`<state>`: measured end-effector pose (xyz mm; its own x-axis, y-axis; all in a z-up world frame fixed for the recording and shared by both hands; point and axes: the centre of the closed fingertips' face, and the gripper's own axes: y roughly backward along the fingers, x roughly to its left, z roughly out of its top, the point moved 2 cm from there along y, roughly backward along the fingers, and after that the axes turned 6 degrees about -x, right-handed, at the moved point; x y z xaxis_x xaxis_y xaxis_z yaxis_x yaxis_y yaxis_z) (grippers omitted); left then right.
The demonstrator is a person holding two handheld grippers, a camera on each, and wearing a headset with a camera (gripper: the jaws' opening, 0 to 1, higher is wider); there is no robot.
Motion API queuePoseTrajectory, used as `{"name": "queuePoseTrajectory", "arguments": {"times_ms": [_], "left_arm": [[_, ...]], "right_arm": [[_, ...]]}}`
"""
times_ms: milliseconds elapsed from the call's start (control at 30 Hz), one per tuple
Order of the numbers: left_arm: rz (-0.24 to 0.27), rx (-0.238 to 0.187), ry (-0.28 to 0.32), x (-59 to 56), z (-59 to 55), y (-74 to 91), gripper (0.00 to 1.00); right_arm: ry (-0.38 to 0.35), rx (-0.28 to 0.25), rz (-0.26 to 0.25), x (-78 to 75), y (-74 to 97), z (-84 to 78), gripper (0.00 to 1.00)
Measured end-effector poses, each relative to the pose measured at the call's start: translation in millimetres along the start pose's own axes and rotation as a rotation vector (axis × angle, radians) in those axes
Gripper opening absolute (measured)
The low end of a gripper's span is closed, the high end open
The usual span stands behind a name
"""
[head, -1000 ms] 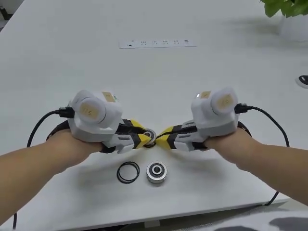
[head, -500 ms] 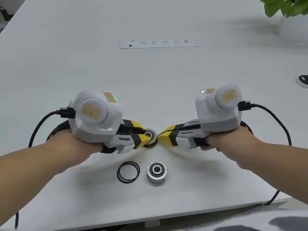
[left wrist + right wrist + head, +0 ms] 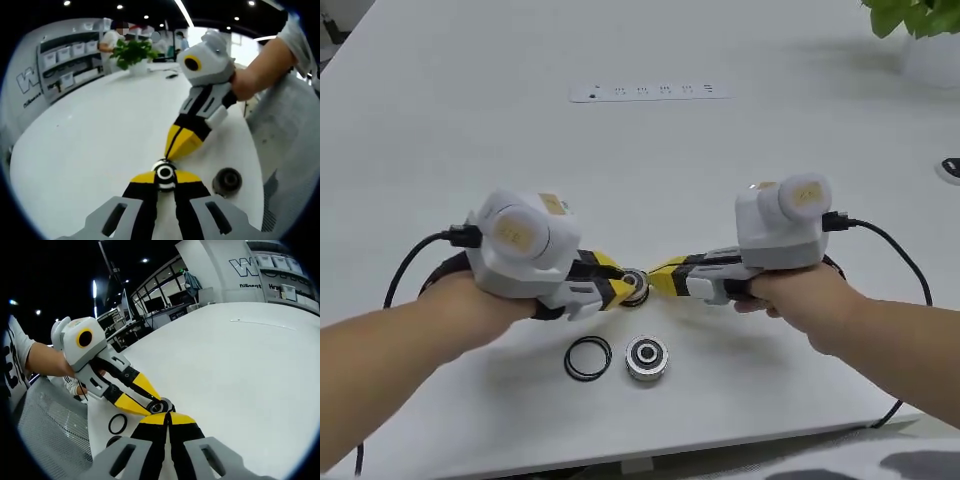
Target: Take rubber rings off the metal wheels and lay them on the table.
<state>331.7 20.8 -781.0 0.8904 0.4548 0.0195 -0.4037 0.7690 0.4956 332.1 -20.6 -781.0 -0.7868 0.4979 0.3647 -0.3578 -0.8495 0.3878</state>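
My left gripper (image 3: 628, 287) is shut on a small metal wheel (image 3: 634, 285) held just above the table; the wheel (image 3: 165, 172) sits between its yellow tips. My right gripper (image 3: 654, 283) comes in from the right, jaws shut, its tips pinching the dark rubber ring on that wheel's rim (image 3: 163, 405). In the left gripper view the right gripper (image 3: 171, 151) touches the wheel from above. A loose black rubber ring (image 3: 587, 357) lies flat on the table in front, beside a second metal wheel (image 3: 646, 357). The loose ring (image 3: 117, 423) and second wheel (image 3: 227, 181) lie apart from both grippers.
The white table (image 3: 650, 170) stretches far ahead, with a flat white power strip (image 3: 648, 91) at the back. A potted plant (image 3: 912, 18) stands at the far right corner. The table's near edge (image 3: 750, 435) runs just below the loose ring and wheel.
My right gripper has rolled and its body has shifted slightly right and up while its tips stay at the wheel. The left gripper holds still with the wheel.
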Motion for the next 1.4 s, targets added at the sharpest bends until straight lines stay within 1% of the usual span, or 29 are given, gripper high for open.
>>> {"name": "queuePoseTrajectory", "arguments": {"times_ms": [67,167,233,400,567,633,667,700,733,767,867,1033,1167,1400], "left_arm": [[0.006,0.006,-0.007,0.4,-0.2,-0.2,0.12],[0.009,0.01,-0.007,1.2,-0.7,-0.3,0.12],[0.012,0.012,-0.007,1.7,-1.0,-0.5,0.12],[0.018,0.015,-0.007,2.1,-1.0,-1.1,0.12],[0.022,0.017,-0.008,2.3,-1.0,-1.7,0.12],[0.023,0.015,-0.006,1.9,-0.9,-1.9,0.12],[0.024,0.015,-0.007,1.8,-0.8,-2.0,0.12],[0.025,0.017,-0.005,1.4,-1.1,-1.9,0.12],[0.025,0.015,-0.005,1.4,-0.9,-1.9,0.12],[0.026,0.015,-0.004,1.3,-0.9,-1.9,0.12],[0.026,0.015,-0.005,1.5,-0.9,-2.1,0.12],[0.028,0.011,-0.009,2.0,-0.8,-2.3,0.13],[0.028,0.015,0.003,2.2,-0.6,-2.4,0.13],[0.005,0.017,0.004,-2.1,-0.2,3.9,0.15]], "right_arm": [[0.006,0.003,-0.004,-1.2,-0.6,0.1,0.0],[-0.011,0.001,-0.003,-1.1,-1.5,-0.1,0.0],[-0.008,0.004,-0.001,0.4,-2.7,0.2,0.0],[0.0,0.006,0.02,3.3,-4.5,0.1,0.0],[0.012,0.006,0.037,10.1,-8.3,0.9,0.0],[0.016,-0.002,0.052,13.2,-9.4,3.0,0.0],[0.001,-0.01,0.08,19.0,-10.5,4.6,0.0],[0.007,-0.016,0.074,20.3,-10.0,6.1,0.0],[0.022,-0.015,0.083,22.9,-11.8,9.0,0.0],[0.033,-0.012,0.087,23.1,-12.7,9.2,0.0],[0.027,-0.008,0.079,19.3,-12.2,6.6,0.0],[0.032,-0.007,0.074,18.6,-10.9,6.6,0.0],[0.023,-0.006,0.068,15.5,-11.4,6.6,0.0],[0.014,-0.012,0.065,13.2,-9.2,9.3,0.0]]}}
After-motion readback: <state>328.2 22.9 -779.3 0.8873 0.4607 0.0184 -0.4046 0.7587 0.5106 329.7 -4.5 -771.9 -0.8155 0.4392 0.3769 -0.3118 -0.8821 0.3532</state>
